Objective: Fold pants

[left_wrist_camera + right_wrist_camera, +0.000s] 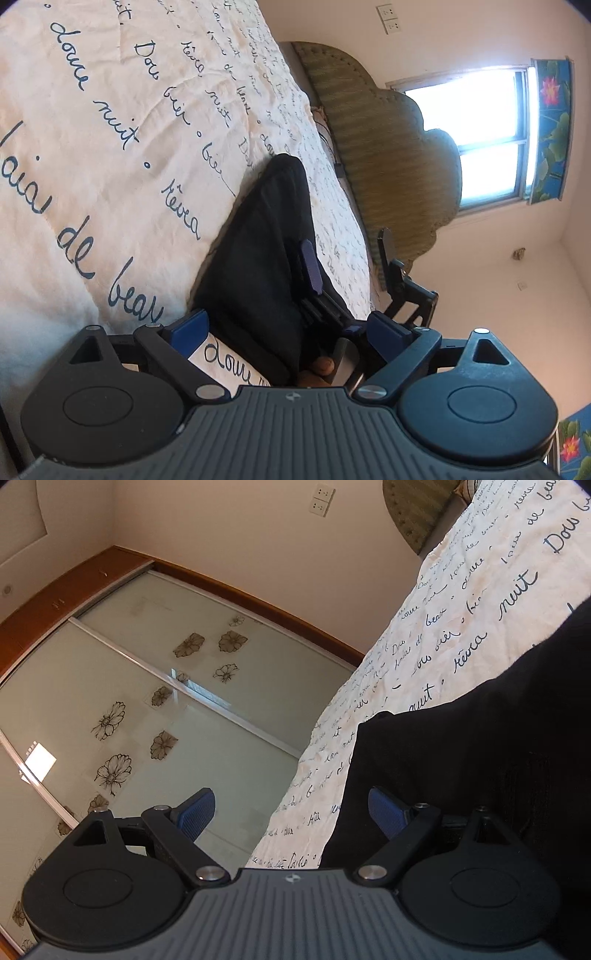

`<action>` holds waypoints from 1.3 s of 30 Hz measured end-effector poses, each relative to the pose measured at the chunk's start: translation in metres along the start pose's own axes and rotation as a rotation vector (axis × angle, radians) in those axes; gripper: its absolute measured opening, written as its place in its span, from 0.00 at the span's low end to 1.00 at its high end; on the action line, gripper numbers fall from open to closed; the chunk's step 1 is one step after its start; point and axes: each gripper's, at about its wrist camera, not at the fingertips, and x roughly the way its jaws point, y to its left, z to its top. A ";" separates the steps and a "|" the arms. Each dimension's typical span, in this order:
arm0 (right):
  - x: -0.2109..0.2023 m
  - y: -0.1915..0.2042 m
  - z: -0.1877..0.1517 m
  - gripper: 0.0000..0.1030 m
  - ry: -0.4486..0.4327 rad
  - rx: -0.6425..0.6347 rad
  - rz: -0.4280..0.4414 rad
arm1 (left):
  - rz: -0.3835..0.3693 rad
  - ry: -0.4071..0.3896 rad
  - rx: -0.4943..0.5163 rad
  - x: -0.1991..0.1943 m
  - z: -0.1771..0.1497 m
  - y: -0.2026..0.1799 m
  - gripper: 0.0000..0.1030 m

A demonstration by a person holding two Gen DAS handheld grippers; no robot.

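Black pants lie on the bed's cream cover with blue script. In the left wrist view my left gripper is open, its blue pads wide apart on either side of the pants' near end. My right gripper shows beyond it, open over the fabric's right edge. In the right wrist view the right gripper is open, with the pants lying under the right pad and filling the right side. The left pad hangs off the bed's edge.
A woven green headboard stands at the bed's far end below a bright window. A wardrobe with flower-print sliding doors stands beside the bed. The cover stretches on past the pants.
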 end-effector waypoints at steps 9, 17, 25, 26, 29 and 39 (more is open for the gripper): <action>0.001 0.001 -0.002 0.88 -0.009 0.013 0.021 | 0.054 -0.080 0.007 0.011 -0.009 -0.013 0.94; 0.000 0.002 -0.003 0.88 -0.002 0.006 0.021 | 0.211 -0.178 0.002 0.010 -0.012 -0.005 0.36; 0.000 0.002 -0.004 0.88 -0.001 0.004 0.018 | 0.181 -0.135 0.059 -0.012 -0.015 -0.009 0.50; 0.000 0.002 -0.004 0.88 -0.002 0.006 0.018 | 0.170 -0.142 0.081 -0.016 -0.017 -0.017 0.70; 0.000 0.002 -0.004 0.88 -0.006 0.011 0.023 | 0.153 -0.238 0.230 -0.034 -0.016 -0.051 0.88; -0.002 -0.004 -0.003 0.88 -0.020 0.055 0.055 | 0.243 -0.143 0.516 0.077 0.106 -0.083 0.92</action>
